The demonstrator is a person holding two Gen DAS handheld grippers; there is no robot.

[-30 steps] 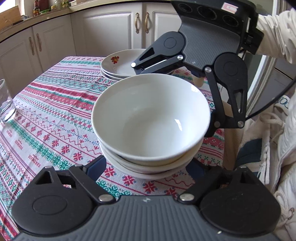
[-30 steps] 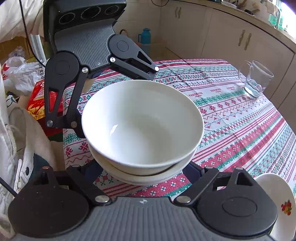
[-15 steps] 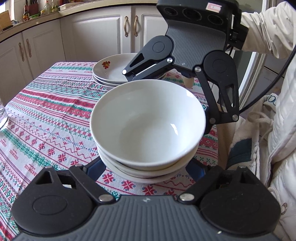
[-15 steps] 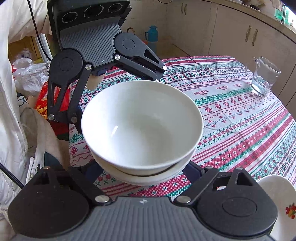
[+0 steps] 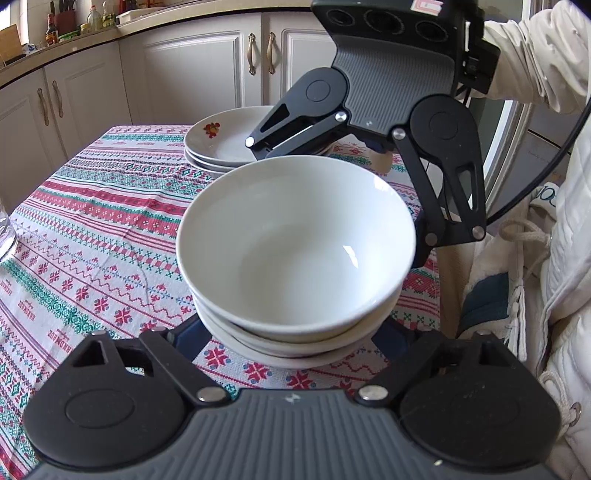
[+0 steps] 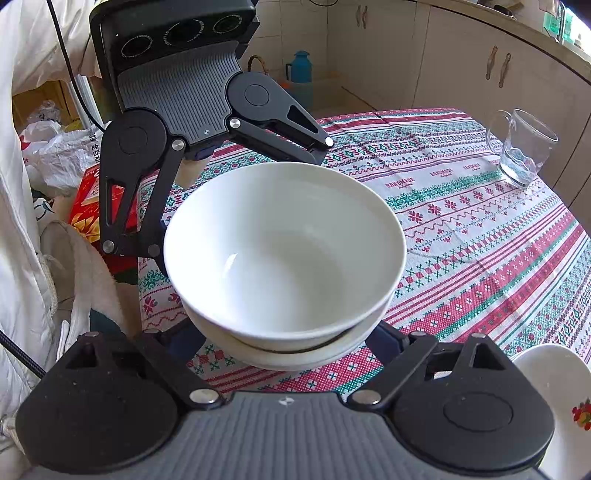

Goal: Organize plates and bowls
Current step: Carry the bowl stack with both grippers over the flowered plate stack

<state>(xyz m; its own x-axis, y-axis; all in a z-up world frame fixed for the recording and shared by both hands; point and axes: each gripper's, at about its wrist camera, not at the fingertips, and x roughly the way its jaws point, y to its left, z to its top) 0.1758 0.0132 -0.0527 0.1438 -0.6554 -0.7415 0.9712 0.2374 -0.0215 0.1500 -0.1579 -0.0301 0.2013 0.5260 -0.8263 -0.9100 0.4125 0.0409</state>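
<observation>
White ceramic fills both views: a stack of bowls (image 5: 295,251) sits between the wide-apart jaws of the left gripper (image 5: 295,332) and, from the opposite side, of the right gripper (image 6: 284,336). Whether the dark blue pads press on the lowest bowl, I cannot tell. The stack is near the edge of the table (image 5: 92,221) closest to the person's white jacket (image 5: 561,258).

Only the left view shows a pile of plates (image 5: 225,140) with a flower print at the far edge, and bottles on the kitchen counter (image 5: 55,33). Only the right view shows a glass mug (image 6: 524,147) near the far corner, a blue thermos (image 6: 301,77) on the floor and a red box (image 6: 92,199). The tablecloth (image 6: 480,229) carries the woven word "HANDMADE".
</observation>
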